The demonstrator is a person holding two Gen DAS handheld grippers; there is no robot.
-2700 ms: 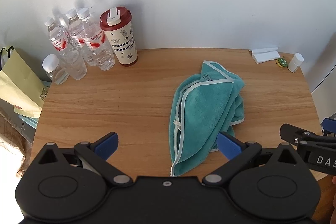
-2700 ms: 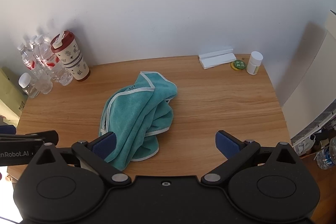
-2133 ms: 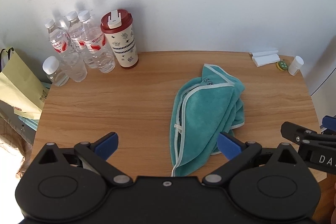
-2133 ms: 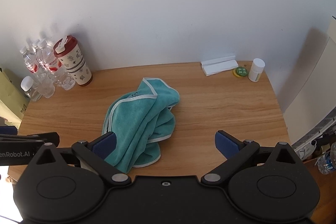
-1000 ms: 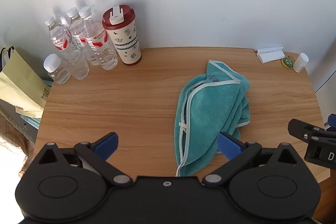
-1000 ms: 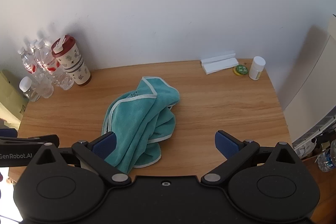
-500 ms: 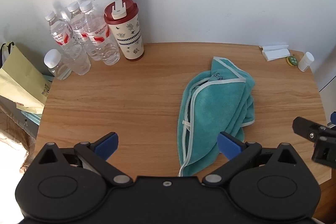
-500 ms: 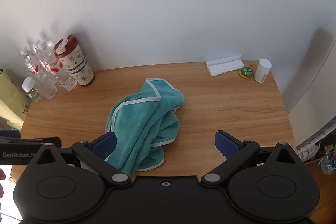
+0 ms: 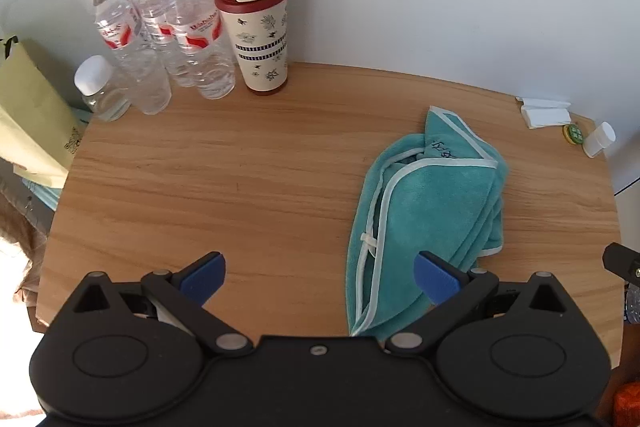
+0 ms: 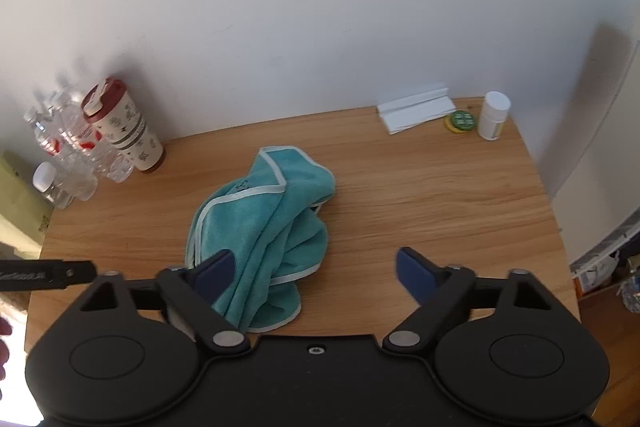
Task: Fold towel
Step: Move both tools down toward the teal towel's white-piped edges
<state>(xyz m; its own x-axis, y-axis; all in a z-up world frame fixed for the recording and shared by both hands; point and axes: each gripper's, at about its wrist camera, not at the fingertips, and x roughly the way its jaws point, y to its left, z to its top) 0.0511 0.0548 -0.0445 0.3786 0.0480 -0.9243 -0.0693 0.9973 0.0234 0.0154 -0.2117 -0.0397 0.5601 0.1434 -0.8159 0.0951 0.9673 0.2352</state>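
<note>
A teal towel [image 9: 424, 211] with pale trim lies bunched in a long heap on the wooden table [image 9: 240, 179], right of centre in the left wrist view. My left gripper [image 9: 318, 275] hovers open above the table's front edge, with its right finger over the towel's near end. In the right wrist view the same towel [image 10: 264, 227] lies left of centre. My right gripper [image 10: 314, 269] is open too, held above the near edge, its left finger over the towel's near part. Neither gripper holds anything.
Several water bottles [image 9: 160, 43] and a red-lidded tumbler [image 9: 258, 35] stand at the back left. Folded white paper [image 10: 416, 109], a small green tin [image 10: 462, 121] and a white pill bottle [image 10: 494, 115] sit at the back right. A yellow-green bag [image 9: 28, 123] hangs off the left edge.
Both grippers have shifted a little, the left one leftward and closer, so the towel now sits further right in its view. The towel has not moved. Both stay open.
</note>
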